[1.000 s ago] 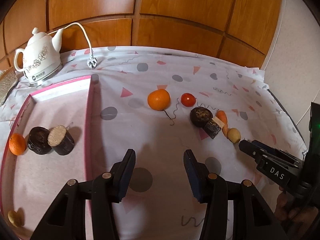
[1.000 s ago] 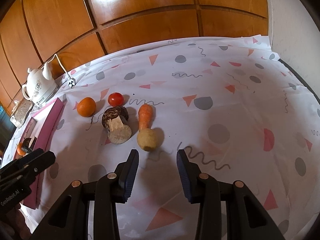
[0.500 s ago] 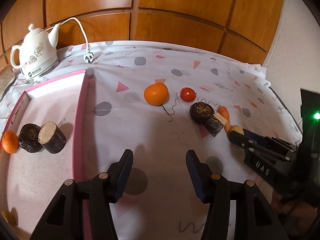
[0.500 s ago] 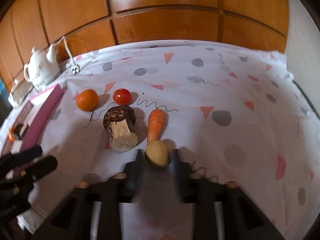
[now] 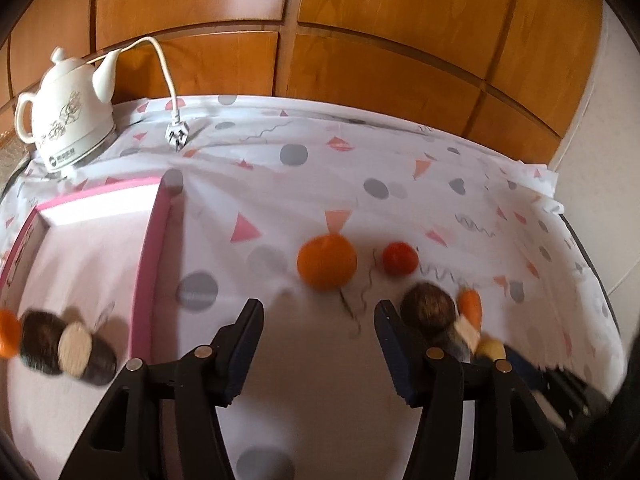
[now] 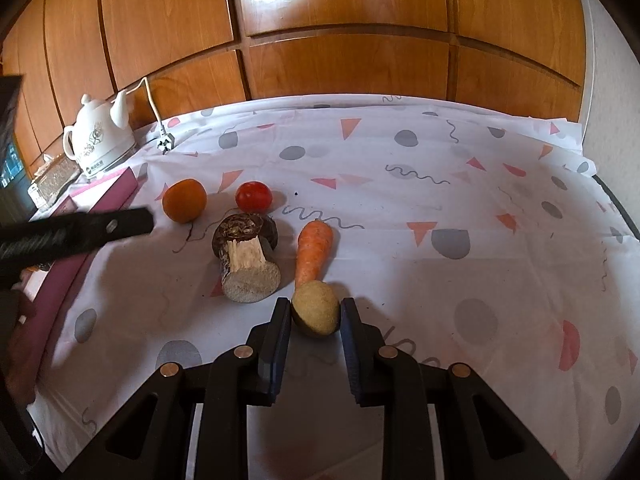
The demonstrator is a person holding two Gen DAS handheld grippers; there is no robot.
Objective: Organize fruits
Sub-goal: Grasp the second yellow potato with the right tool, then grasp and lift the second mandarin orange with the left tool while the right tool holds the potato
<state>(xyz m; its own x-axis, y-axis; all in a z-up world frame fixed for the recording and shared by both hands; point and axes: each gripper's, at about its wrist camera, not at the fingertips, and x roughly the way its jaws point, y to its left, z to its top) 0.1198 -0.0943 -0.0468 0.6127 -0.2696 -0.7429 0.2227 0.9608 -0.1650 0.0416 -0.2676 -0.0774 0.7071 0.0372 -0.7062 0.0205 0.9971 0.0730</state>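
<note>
right gripper (image 6: 314,312) clamped on small yellowish potato (image 6: 315,307) ready for lifting; left gripper (image 5: 318,322) half open, empty, its jaws just widening, lined up toward orange (image 5: 327,262).

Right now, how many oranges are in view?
2. One orange sits on the tablecloth beside the tomato; another orange lies in the pink tray, cut off by the frame edge.

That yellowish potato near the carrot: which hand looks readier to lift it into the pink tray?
Right. The right gripper has just closed on the potato, pads on both sides. The left gripper, jaws open and empty, faces the orange.
</note>
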